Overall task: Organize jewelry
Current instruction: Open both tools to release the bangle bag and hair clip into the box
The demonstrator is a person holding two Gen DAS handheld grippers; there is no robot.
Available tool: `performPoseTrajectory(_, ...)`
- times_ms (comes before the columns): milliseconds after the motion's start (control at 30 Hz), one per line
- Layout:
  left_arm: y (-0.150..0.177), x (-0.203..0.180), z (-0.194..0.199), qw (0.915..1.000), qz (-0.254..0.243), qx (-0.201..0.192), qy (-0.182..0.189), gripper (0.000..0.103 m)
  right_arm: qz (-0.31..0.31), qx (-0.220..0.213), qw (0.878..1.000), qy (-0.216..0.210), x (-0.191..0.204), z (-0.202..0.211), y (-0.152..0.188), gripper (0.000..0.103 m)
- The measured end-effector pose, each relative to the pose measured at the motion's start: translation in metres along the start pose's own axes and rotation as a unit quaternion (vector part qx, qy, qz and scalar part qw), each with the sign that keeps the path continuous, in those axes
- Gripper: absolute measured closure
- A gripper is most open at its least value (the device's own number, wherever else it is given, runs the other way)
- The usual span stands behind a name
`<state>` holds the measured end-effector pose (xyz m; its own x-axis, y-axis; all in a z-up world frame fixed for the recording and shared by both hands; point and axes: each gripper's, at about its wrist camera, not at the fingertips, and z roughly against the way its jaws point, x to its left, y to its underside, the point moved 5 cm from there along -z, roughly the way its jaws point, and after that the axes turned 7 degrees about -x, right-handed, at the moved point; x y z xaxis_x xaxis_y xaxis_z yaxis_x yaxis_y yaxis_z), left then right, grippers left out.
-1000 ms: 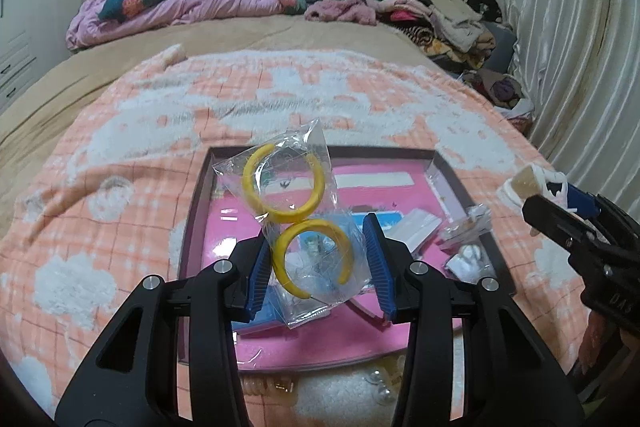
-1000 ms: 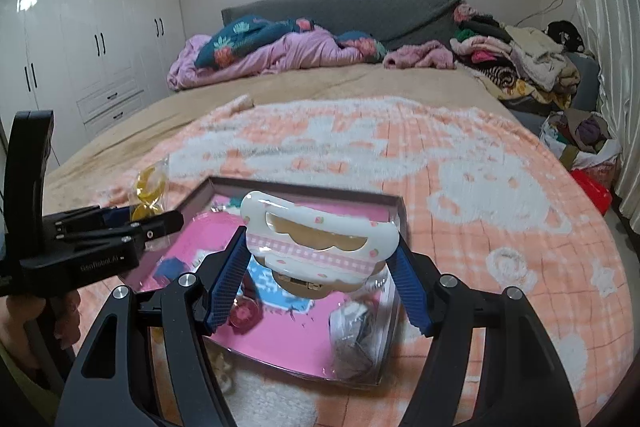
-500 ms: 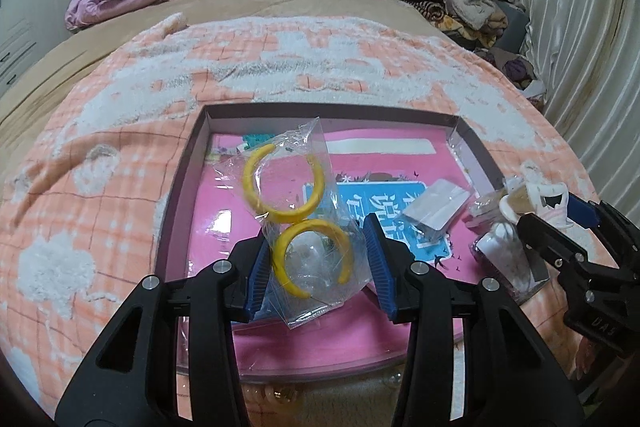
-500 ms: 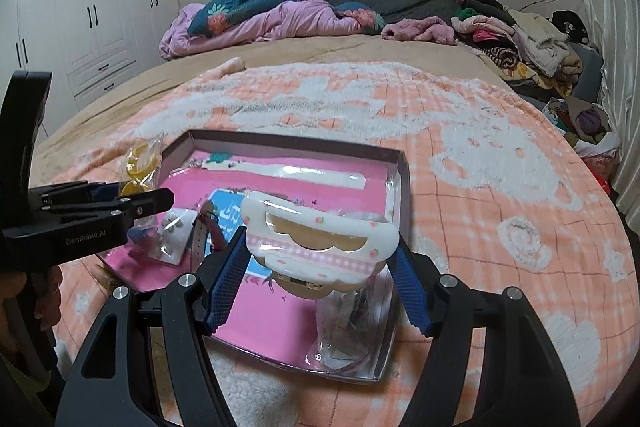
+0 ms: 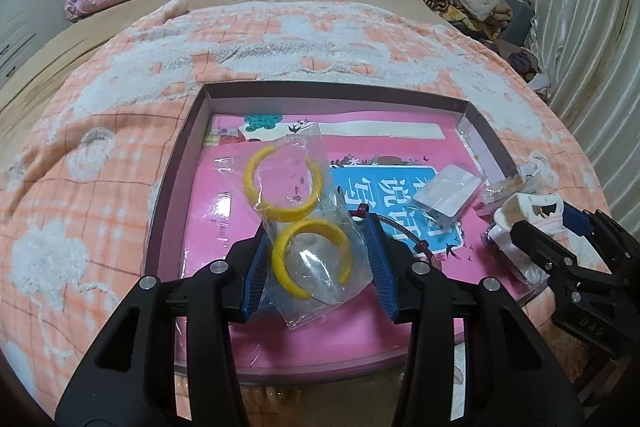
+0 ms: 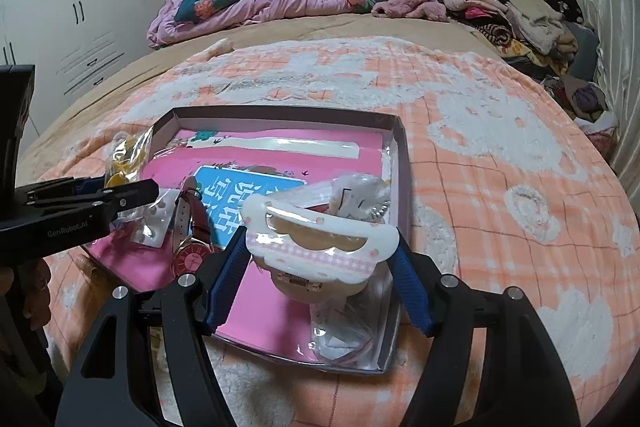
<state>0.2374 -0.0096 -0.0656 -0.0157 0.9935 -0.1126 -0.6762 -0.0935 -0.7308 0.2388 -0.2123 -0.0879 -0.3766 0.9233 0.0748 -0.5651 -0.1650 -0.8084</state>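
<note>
My left gripper (image 5: 316, 259) is shut on a clear plastic bag (image 5: 304, 187) with two yellow open hoops inside, held low over the near left part of a shallow box (image 5: 176, 163) with a pink printed bottom. My right gripper (image 6: 320, 255) is shut on a white hair claw clip (image 6: 320, 239) with a pink checked stripe, above the box's (image 6: 280, 113) near right corner. Each gripper shows in the other's view: the right gripper (image 5: 556, 223) with the clip (image 5: 532, 205), the left gripper (image 6: 132, 187) with the bag (image 6: 124, 155).
In the box lie a wristwatch (image 6: 192, 251) with a dark red strap, a small white card packet (image 5: 444, 199) and crumpled clear packets (image 6: 360, 195) along the right wall. The box sits on an orange and white blanket (image 6: 500, 155). Clothes (image 6: 520, 15) are piled at the far right.
Both grippers have sunk toward the box with their loads and tipped further down; the box now looks larger and nearer. Neither grip has changed.
</note>
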Motion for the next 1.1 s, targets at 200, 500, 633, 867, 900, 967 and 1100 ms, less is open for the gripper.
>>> performPoseTrajectory(200, 0.001, 0.000, 0.000, 1.0000, -0.001, 0.000, 0.000, 0.067, 0.003, -0.003, 1.000, 0.001, -0.001, 0.003, 0.001, 0.035)
performPoseTrajectory(500, 0.003, 0.001, 0.000, 1.0000, -0.003, 0.001, -0.001, 0.066, 0.001, 0.002, 1.000, 0.002, -0.002, 0.002, 0.002, 0.035)
performPoseTrajectory(633, 0.003, 0.001, 0.000, 1.0000, -0.003, 0.001, -0.002, 0.064, -0.003, -0.003, 1.000, 0.002, -0.003, 0.005, 0.000, 0.030)
performPoseTrajectory(867, 0.003, 0.000, 0.003, 1.0000, 0.000, -0.001, -0.002, 0.060, -0.012, -0.014, 1.000, 0.000, -0.006, 0.012, -0.004, 0.022)
performPoseTrajectory(900, 0.002, 0.000, 0.004, 1.0000, 0.000, -0.001, -0.003, 0.059, -0.014, -0.015, 1.000, -0.001, -0.006, 0.013, -0.005, 0.020)
performPoseTrajectory(967, 0.001, 0.000, 0.008, 1.0000, 0.001, -0.004, -0.003, 0.057, -0.019, -0.021, 1.000, 0.000, -0.007, 0.017, -0.007, 0.015)
performPoseTrajectory(1100, -0.003, 0.000, 0.014, 1.0000, 0.002, -0.008, -0.004, 0.044, -0.025, -0.027, 0.999, 0.002, -0.009, 0.024, -0.008, 0.010)
